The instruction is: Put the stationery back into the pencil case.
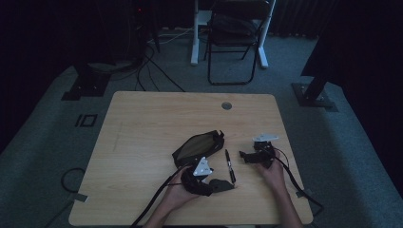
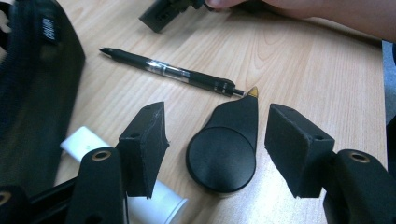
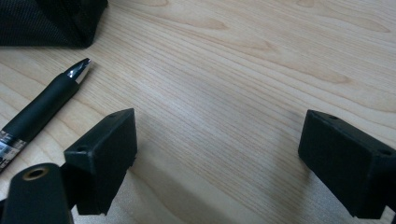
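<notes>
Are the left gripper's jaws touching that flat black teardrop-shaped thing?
Apart. The left gripper view shows bare table either side of the teardrop-shaped thing, between the left gripper's open jaws.

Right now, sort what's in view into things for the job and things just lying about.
For the job: black teardrop-shaped disc between the left gripper's open jaws; pen; mesh pouch; white tube.
Lying about: folding chair; floor cables.

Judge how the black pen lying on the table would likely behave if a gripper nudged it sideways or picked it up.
The pen looks round and slim, lying flat on the smooth table, so a sideways nudge would probably roll it. It seems stiff and light, so it should lift without bending. Its glossy barrel may slip or pivot in the pads if gripped off-centre.
</notes>
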